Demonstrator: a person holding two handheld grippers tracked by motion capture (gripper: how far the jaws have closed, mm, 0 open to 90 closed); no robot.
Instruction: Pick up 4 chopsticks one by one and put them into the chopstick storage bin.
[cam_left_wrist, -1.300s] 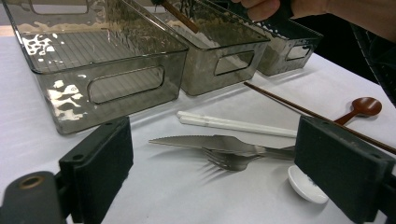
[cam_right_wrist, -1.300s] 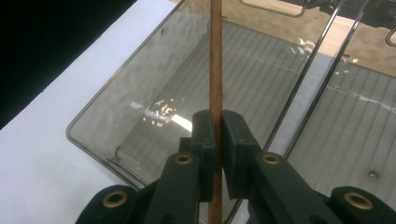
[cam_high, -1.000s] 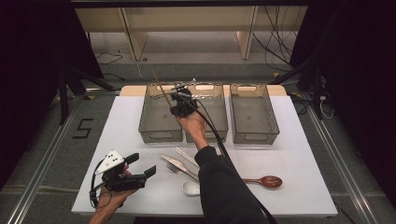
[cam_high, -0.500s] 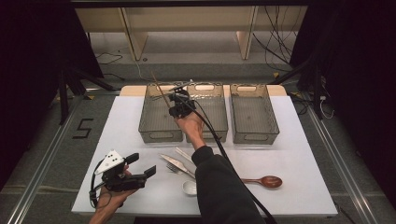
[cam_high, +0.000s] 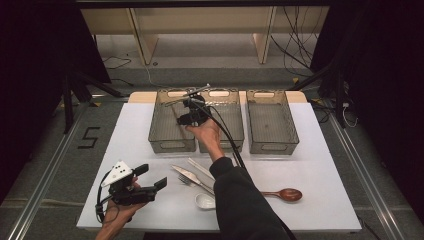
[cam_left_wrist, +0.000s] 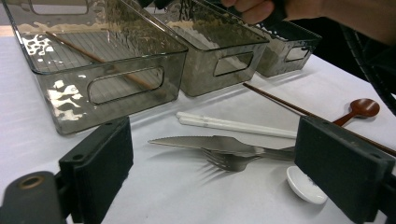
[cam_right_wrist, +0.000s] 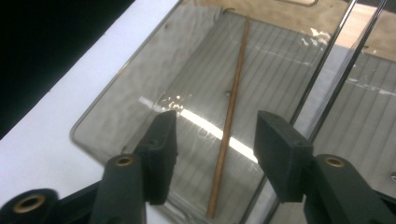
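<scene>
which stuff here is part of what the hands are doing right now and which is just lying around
In the job: brown chopstick, lying loose in the left bin; right gripper above it, jaws just opened, gripping nothing.

Lying about: second brown chopstick, white chopsticks, knife, fork, white spoon, wooden spoon, middle bin, right bin, left gripper, open.

floor (cam_high: 210, 62): grey, cables | shelf (cam_high: 200, 20): pale wood | sides: dark | rails (cam_high: 45, 185): metal

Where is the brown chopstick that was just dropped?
The brown chopstick lies on the floor of the leftmost bin, below the open right hand-held gripper.
</scene>
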